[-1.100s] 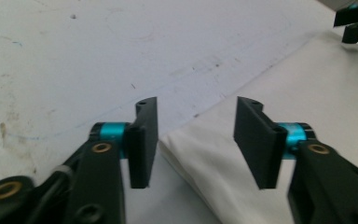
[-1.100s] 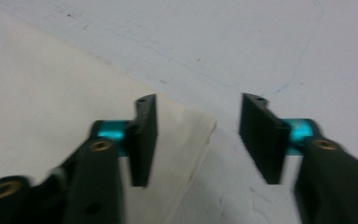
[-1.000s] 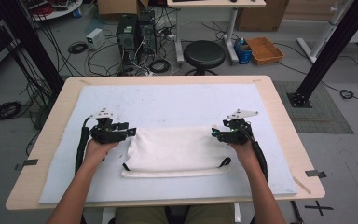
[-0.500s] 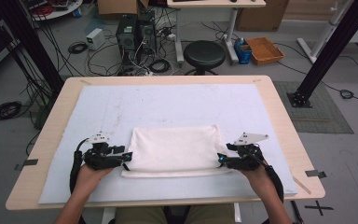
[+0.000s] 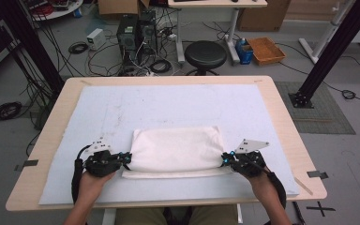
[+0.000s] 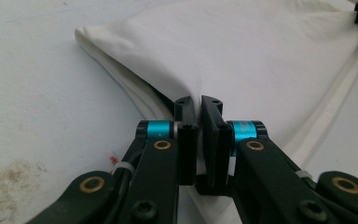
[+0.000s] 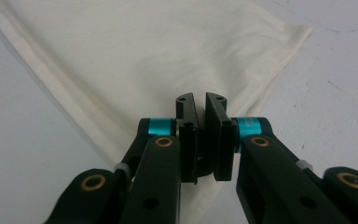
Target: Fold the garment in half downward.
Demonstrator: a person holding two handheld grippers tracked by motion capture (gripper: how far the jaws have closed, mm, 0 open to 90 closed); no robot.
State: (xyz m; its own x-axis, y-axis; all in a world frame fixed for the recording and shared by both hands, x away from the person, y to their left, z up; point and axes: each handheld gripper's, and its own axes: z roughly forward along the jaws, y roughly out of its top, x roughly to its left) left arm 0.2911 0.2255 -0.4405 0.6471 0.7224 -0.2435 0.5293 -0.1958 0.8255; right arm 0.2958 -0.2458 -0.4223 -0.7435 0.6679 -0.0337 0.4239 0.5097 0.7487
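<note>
At lower left of the high view, the left tool is pressed together on the left edge of a folded white cloth. The soft, smooth, rectangular cloth is laid at lower centre on the pale-covered bench. At lower right, the right tool is pinched on its right edge.

Black claws, cyan collars, brass pivots; trousers seemingly khaki.
</note>
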